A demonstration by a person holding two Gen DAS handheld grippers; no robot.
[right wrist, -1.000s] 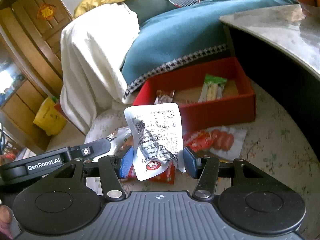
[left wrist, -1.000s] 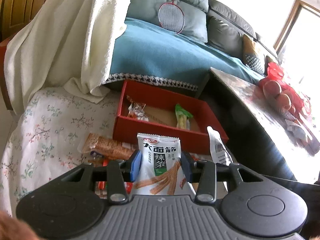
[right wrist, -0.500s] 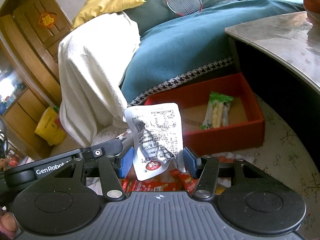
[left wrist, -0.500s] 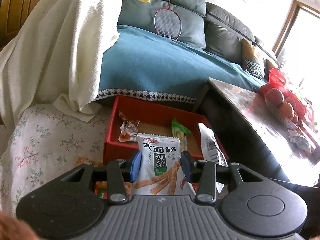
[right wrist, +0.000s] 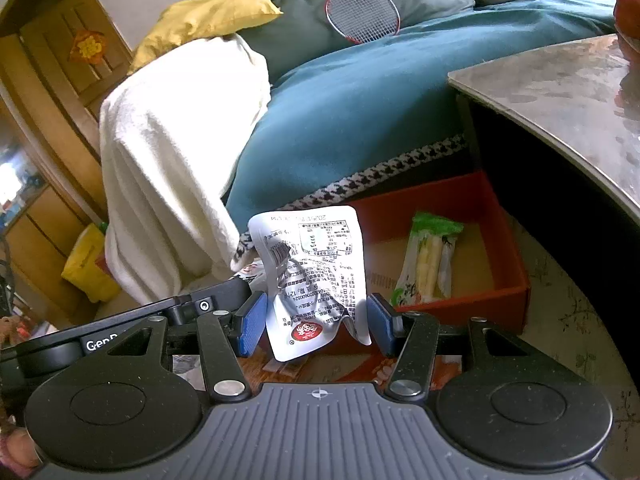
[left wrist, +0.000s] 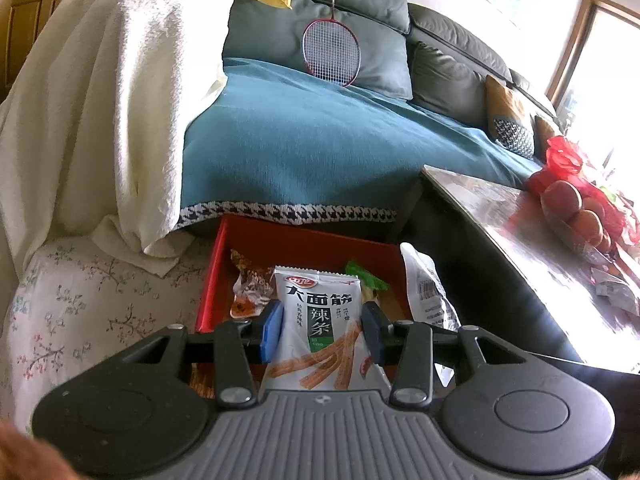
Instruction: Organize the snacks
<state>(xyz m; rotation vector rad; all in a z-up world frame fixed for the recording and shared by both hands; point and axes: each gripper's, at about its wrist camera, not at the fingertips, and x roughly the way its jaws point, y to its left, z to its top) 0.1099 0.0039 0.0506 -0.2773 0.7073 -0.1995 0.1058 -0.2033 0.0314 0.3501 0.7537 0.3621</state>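
Note:
My left gripper (left wrist: 322, 330) is shut on a white spicy-strip snack packet (left wrist: 318, 312), held upright over the near edge of the red box (left wrist: 304, 240). Inside the box lie a small clear-wrapped snack (left wrist: 248, 292) and a green-topped packet (left wrist: 366, 278). My right gripper (right wrist: 316, 324) is shut on a crumpled silver-white packet (right wrist: 316, 276), printed back facing me, held above the floor just short of the red box (right wrist: 508, 240). The green-topped packet (right wrist: 428, 264) lies in the box's right half. The left gripper's black body (right wrist: 120, 332) shows at the right wrist view's left.
The box sits on a floral cloth (left wrist: 80, 300) in front of a sofa with a teal cover (left wrist: 300, 140) and a white towel (left wrist: 100, 100). A dark table with a marble top (left wrist: 540, 248) stands close on the right, with fruit (left wrist: 576, 208) on it. More snack packets (right wrist: 400, 364) lie under my right gripper.
Both grippers have moved forward toward the red box with their packets. The box now sits nearer and lower in both views, and the loose snacks on the cloth have slipped under the grippers.

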